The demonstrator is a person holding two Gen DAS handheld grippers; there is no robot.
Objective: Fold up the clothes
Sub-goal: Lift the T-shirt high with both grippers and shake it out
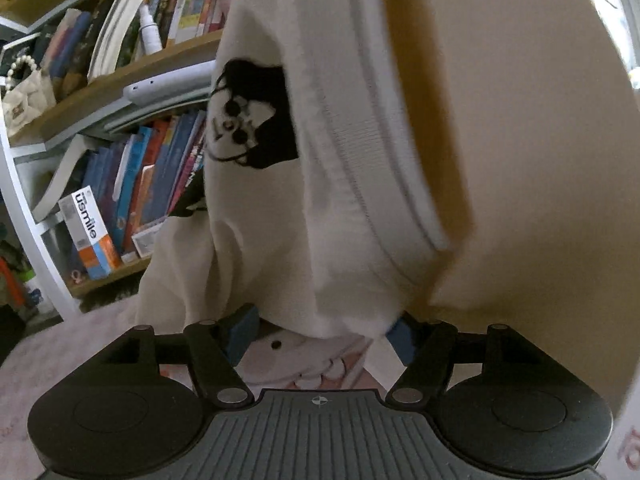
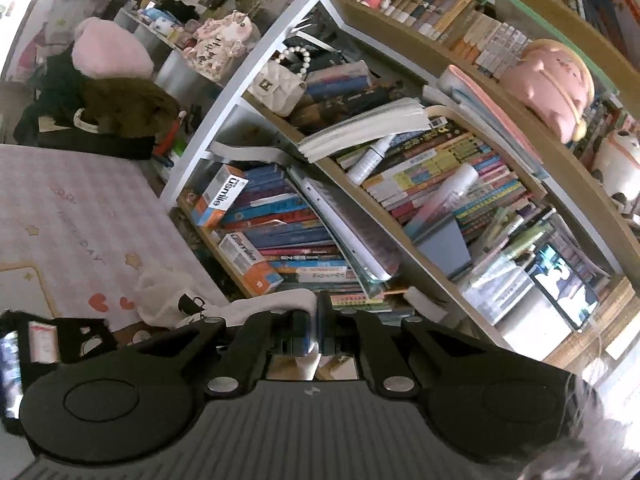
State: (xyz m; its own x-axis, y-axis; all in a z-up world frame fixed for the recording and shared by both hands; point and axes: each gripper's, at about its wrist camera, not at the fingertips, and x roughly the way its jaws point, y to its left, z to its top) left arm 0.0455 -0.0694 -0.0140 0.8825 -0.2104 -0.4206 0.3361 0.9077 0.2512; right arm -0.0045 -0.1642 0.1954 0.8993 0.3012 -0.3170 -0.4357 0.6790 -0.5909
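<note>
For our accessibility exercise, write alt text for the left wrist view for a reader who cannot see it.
A white garment with a black printed face hangs directly ahead, its lowest fold dipping between the open left gripper and its blue pads. A crowded bookshelf stands behind on the left.

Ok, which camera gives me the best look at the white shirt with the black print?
The left wrist view. The white shirt hangs right in front of the open left gripper, its black print and seams plain. The right wrist view shows only a bunched white strip by the shut right gripper, with white cloth between its fingers; no print visible.
</note>
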